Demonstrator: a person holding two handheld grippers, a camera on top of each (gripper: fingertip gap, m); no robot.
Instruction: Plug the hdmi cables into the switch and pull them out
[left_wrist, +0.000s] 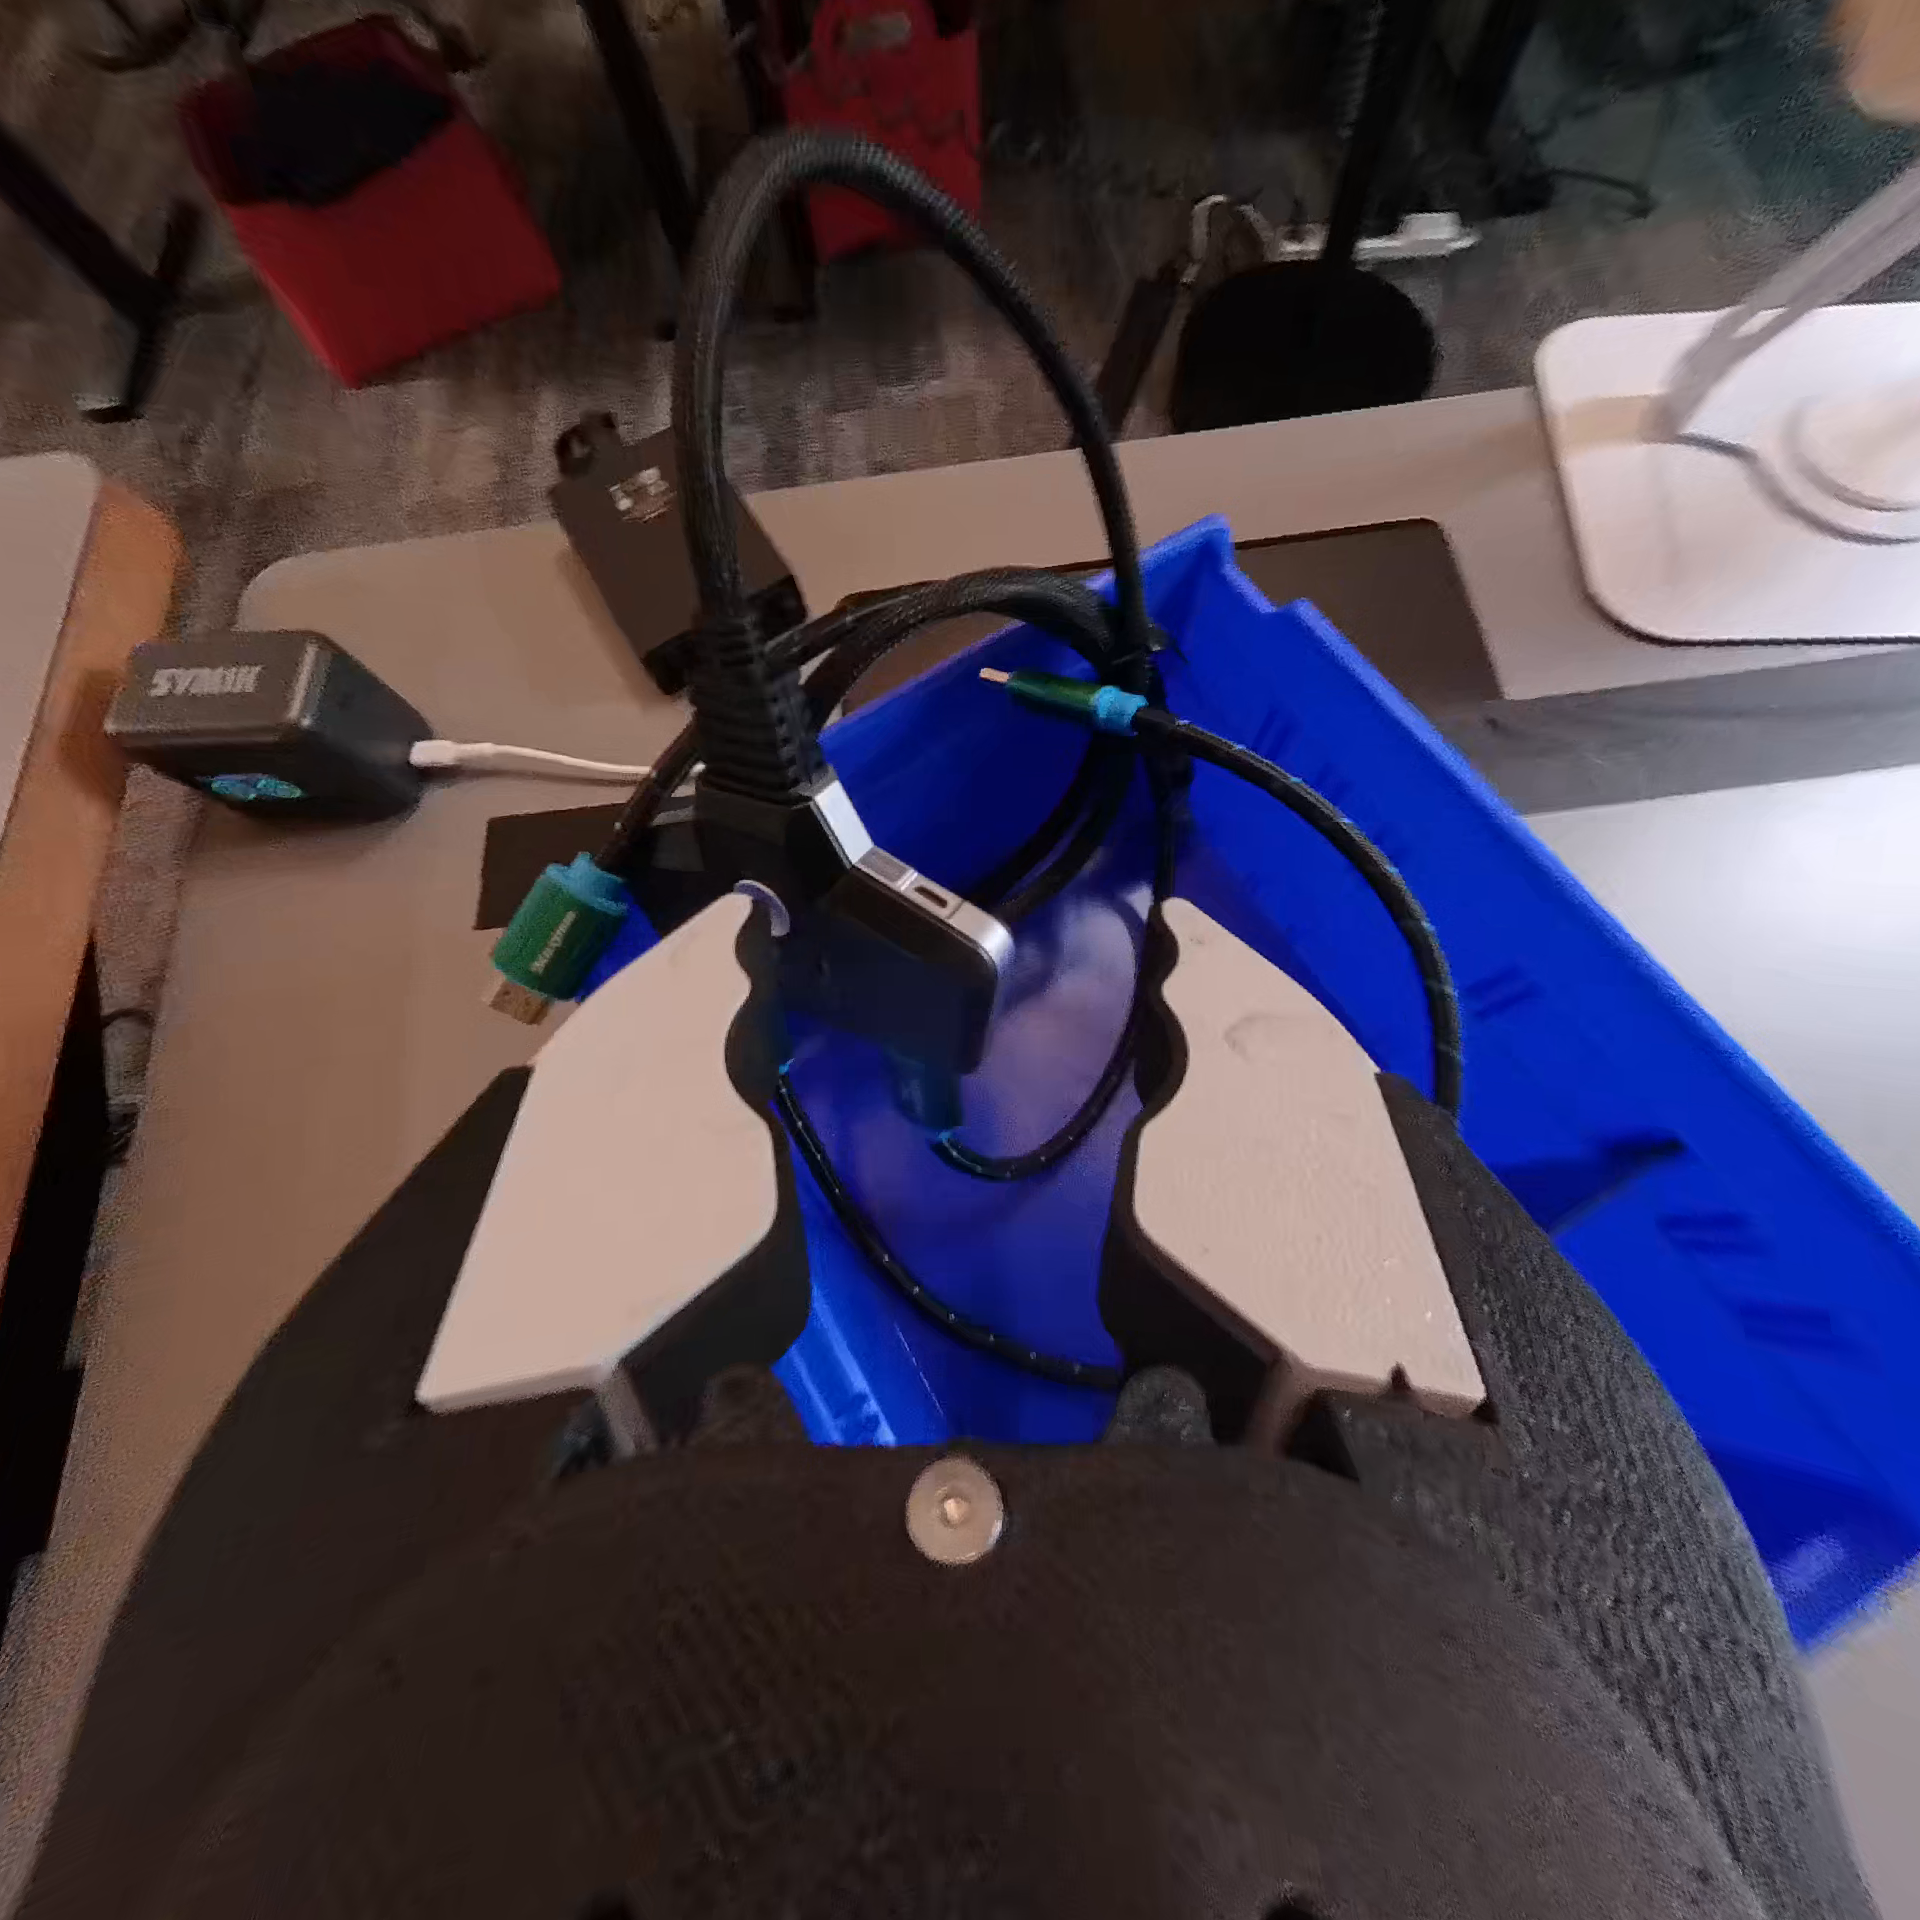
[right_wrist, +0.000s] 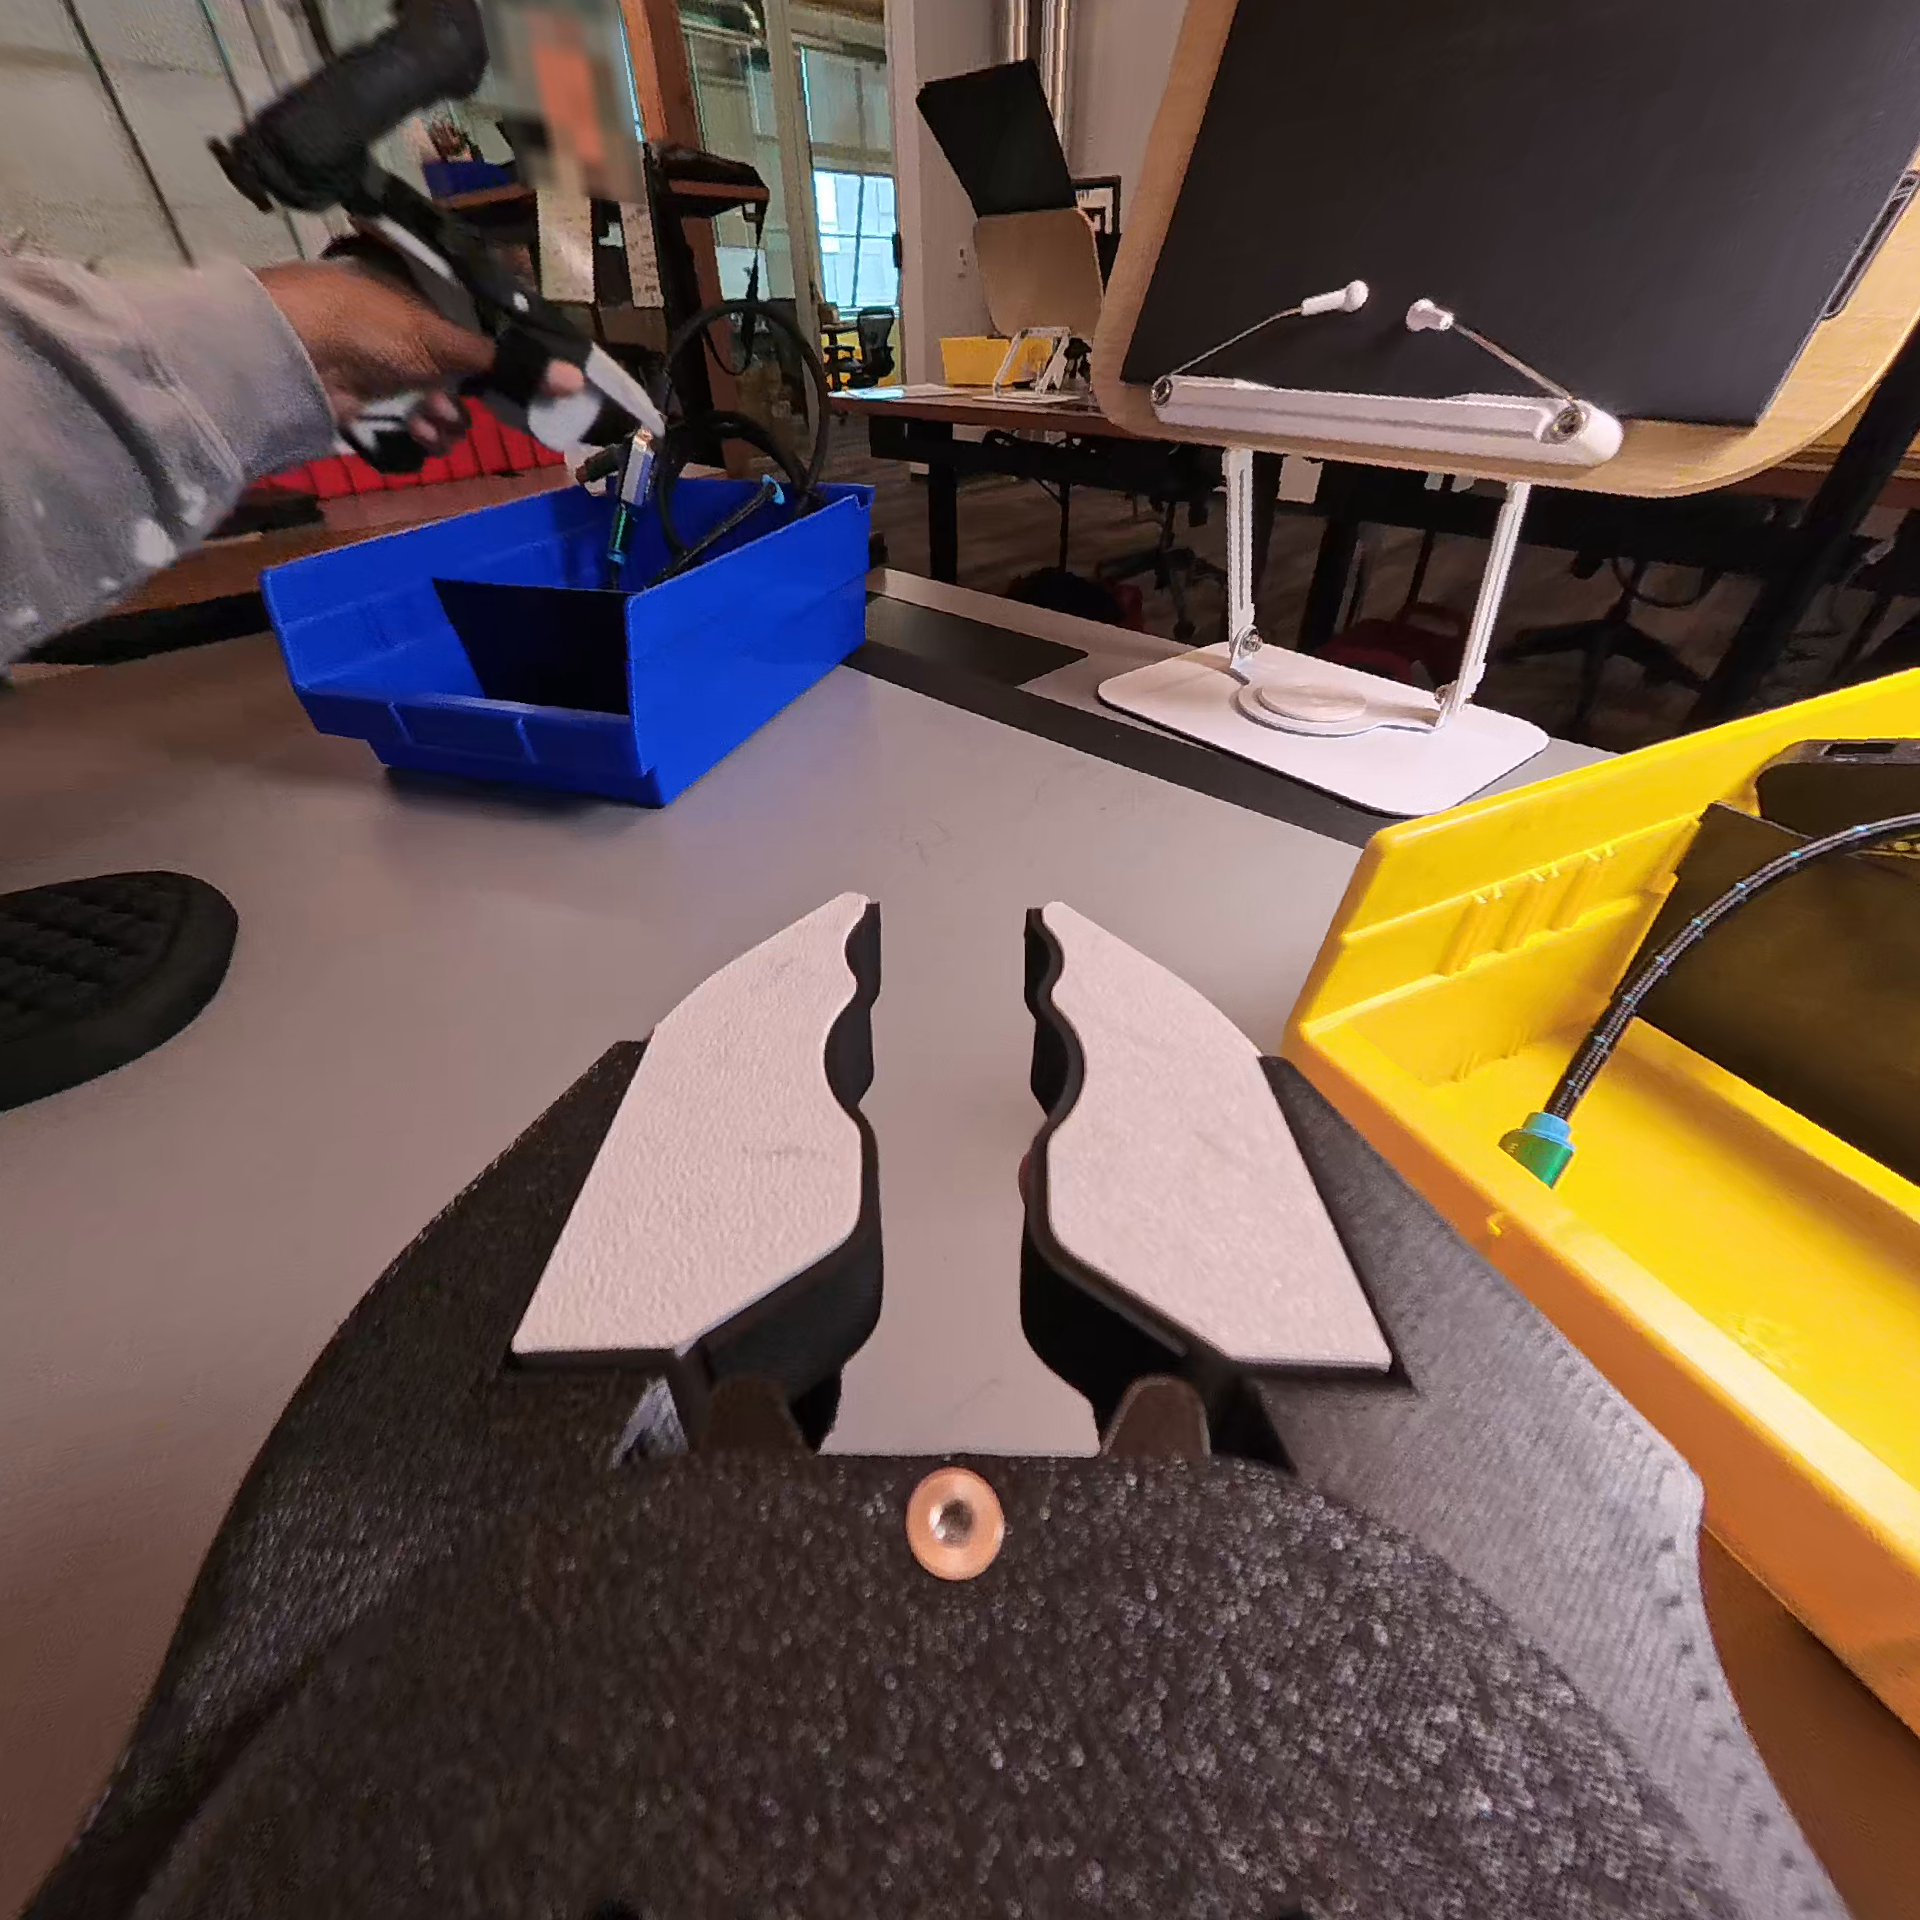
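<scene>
We count two bins on the table: a blue bin (right_wrist: 665, 623) toward its far left part and a yellow bin (right_wrist: 1538, 1091) at its right edge, with one white stand (right_wrist: 1340, 727) near the far edge. Our left hand-held gripper (left_wrist: 951, 925) hangs over the blue bin with its jaws spread; the switch (left_wrist: 904, 935), a small dark box with a silver rim, lies between the fingertips, touching the left finger (left_wrist: 644, 1122) and clear of the right one, so we cannot tell whether it is truly clamped. One thick black braided cable (left_wrist: 748, 499) is plugged into the switch and loops upward; one green-capped HDMI plug (left_wrist: 556, 935) hangs free just left of the gripper, and a thin cable with a small green connector (left_wrist: 1060, 698) curls into the bin. Only the left wrist view shows the dark power block (left_wrist: 270, 722) near the table's left edge. Our right hand-held gripper (right_wrist: 951, 925) is released, low over bare table, grasping nothing. Only its view shows the yellow bin, holding one braided cable with a green plug (right_wrist: 1543, 1148), and a black pad (right_wrist: 94, 966) at the left.
</scene>
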